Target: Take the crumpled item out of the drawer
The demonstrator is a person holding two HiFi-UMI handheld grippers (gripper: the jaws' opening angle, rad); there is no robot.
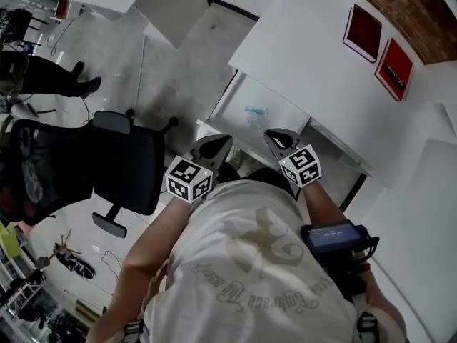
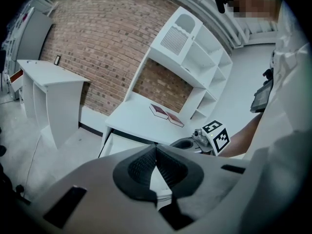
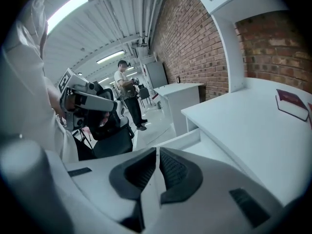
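Head view over an open drawer (image 1: 234,104) beneath the white bench (image 1: 307,56). The crumpled item (image 1: 255,112), pale with a bluish tint, is seen lying loose on the drawer floor, away from the walls. It is judged to be light and soft, like wadded paper or film: easily crushed, unlikely to break, and liable to slide on the smooth floor if pushed. A pinch across one of its raised folds, taken from above, is judged the surest hold. The left hand-held gripper (image 1: 223,140) and the right hand-held gripper (image 1: 271,133) are held above the drawer's front edge, each with jaws closed together and nothing between them. The item lies just ahead of both tips, between the two, and is touched by neither. The jaws must be opened before a grasp.
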